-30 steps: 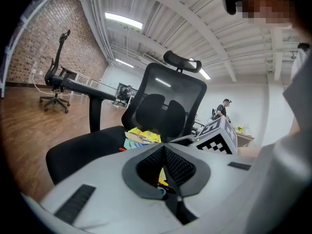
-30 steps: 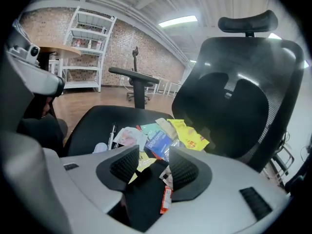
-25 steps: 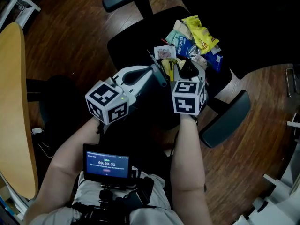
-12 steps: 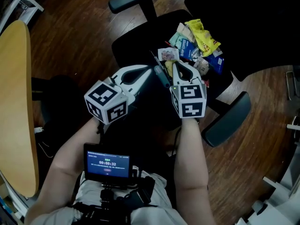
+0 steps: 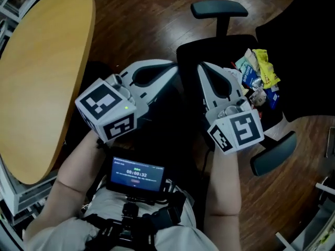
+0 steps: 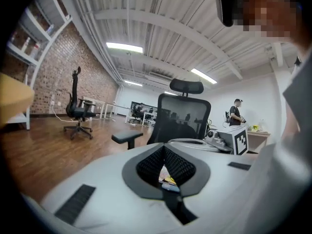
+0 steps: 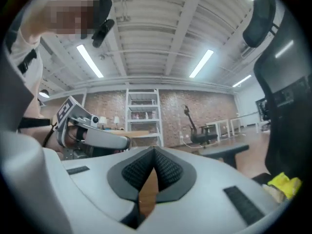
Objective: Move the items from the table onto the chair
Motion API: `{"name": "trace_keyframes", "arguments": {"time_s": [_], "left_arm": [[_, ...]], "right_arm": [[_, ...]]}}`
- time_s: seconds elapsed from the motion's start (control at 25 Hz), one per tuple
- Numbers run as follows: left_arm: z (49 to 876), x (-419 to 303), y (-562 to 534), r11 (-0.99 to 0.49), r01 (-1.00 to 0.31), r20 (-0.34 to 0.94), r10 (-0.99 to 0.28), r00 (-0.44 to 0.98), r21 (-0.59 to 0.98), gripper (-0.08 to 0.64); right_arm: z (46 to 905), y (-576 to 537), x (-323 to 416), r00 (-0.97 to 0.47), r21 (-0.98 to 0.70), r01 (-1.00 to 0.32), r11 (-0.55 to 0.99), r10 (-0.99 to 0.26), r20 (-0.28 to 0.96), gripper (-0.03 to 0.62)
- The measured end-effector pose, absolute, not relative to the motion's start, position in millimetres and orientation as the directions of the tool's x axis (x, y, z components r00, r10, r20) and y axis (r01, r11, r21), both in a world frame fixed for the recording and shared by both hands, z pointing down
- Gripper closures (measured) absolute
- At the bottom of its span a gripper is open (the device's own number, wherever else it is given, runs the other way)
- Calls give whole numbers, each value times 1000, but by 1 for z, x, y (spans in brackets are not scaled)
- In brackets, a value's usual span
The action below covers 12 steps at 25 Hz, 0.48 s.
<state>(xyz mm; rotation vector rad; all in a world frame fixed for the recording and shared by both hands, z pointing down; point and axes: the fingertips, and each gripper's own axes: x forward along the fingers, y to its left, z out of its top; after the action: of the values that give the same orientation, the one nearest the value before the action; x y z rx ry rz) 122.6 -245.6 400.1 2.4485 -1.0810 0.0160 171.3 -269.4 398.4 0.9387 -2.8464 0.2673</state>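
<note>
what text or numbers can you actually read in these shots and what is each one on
"00:00:32": on the small black screen at the person's waist, head view.
Smaller lines on that screen: too blurred to read.
Print on the pile of coloured snack packets on the black chair seat: too small to read.
Black-and-white marker cubes: square patterns only, no words.

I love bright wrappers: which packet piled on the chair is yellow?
The crinkled yellow packet, lying farthest back; the other packets look blue, pale green or whitish.
</note>
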Motion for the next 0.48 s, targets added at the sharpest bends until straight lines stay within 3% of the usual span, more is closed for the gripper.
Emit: {"name": "trace_keyframes", "arguments": {"time_s": [0.16, 0.48], "left_arm": [[351, 57, -225, -527, -785, 151, -791, 593, 326, 545], [284, -63, -145, -395, -880, 81, -900, 429, 264, 545]], "right_arm": [[345, -245, 97, -901, -87, -432, 898, -426, 86, 591], [275, -166, -33, -983, -73, -182, 981, -180, 32, 591]]}}
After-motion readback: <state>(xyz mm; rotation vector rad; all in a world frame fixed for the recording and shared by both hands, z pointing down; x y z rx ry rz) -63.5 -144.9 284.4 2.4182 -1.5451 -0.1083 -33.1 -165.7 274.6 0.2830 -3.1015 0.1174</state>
